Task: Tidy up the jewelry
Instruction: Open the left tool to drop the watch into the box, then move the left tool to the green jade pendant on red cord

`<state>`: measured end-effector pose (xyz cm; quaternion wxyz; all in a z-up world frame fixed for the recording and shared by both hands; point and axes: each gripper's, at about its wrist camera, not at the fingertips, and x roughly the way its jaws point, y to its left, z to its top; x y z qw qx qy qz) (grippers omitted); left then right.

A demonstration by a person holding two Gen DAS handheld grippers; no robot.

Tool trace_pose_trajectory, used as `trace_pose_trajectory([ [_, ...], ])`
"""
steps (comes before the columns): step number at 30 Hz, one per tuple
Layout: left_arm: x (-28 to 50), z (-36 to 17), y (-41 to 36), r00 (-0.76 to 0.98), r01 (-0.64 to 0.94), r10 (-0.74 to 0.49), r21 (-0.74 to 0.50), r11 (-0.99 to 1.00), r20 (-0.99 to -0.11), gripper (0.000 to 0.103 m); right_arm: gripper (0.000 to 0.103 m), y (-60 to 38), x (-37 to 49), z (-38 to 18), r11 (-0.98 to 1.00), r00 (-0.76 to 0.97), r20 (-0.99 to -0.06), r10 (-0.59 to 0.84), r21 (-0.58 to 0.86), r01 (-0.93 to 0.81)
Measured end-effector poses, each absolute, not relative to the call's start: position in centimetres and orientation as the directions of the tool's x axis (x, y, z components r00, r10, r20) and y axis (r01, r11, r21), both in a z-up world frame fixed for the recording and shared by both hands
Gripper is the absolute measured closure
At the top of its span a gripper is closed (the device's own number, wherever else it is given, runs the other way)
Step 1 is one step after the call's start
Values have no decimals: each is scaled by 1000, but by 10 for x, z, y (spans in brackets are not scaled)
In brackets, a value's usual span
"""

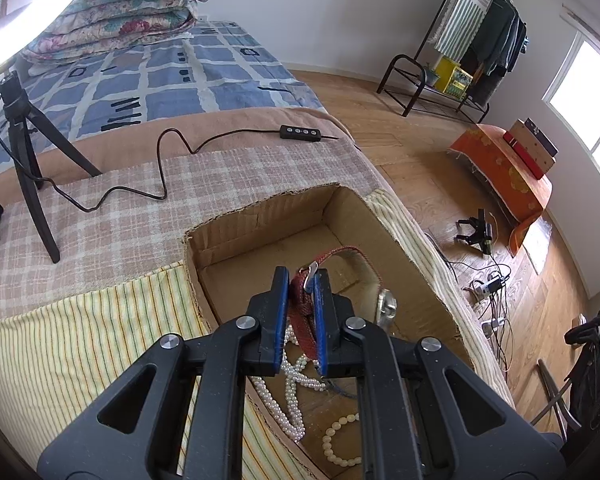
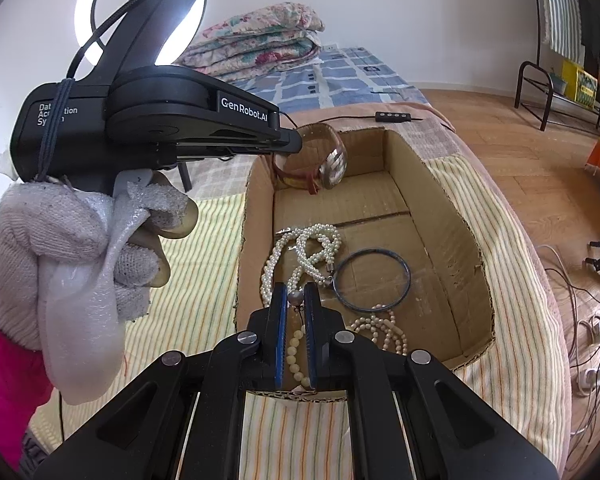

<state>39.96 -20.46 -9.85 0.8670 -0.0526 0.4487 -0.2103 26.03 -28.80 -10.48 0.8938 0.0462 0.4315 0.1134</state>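
A cardboard box [image 1: 416, 276] [image 2: 452, 220] sits open on the bed. My left gripper [image 1: 301, 276] is shut on a red-strapped watch [image 1: 304, 304], held above the box; its strap and glass face [image 2: 332, 168] hang over the box's far left corner in the right wrist view. My right gripper [image 2: 296, 294] is shut on a cream bead necklace [image 2: 296, 344], pinching a grey bead at its end over the box's near edge. In the box lie a white pearl necklace [image 2: 312, 248] [image 1: 292, 376], a dark bangle [image 2: 374, 280] and a coil of cream beads [image 2: 384, 330] [image 1: 336, 436].
The box rests on striped and checked bed covers [image 1: 100, 340]. A tripod [image 1: 24, 152] with a ring light and a cable with a remote [image 1: 300, 132] stand behind it. Folded quilts [image 1: 120, 12] lie at the bed's head. A clothes rack [image 1: 472, 40] and orange-covered bench [image 1: 504, 168] stand on the floor.
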Motion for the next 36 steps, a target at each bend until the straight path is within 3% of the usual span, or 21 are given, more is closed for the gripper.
trace_pose_trajectory([
  [3,397,-93,-204,528,316,-411,-278,907,-743,91,89,-287,258,-103,972,605,-762,232,169,-161],
  [5,395,-91,-204,533,315,-410,-276,908,-740,84,67,-287,257,-101,974,613,-757,227,166,-156],
  [8,393,-87,-203,540,321,-410,-271,908,-735,70,60,-285,255,-98,975,626,-749,220,159,-152],
  [12,391,-83,-199,545,316,-402,-264,911,-736,68,46,-283,253,-93,979,639,-742,204,143,-146],
  [14,390,-81,-196,547,310,-401,-267,913,-735,61,41,-281,252,-91,981,644,-740,194,130,-145],
  [20,383,-73,-187,558,306,-401,-269,913,-727,57,36,-277,248,-83,985,647,-745,164,92,-143],
  [36,339,-28,-129,618,265,-364,-251,931,-697,57,35,-255,219,-52,978,677,-713,182,63,-197],
])
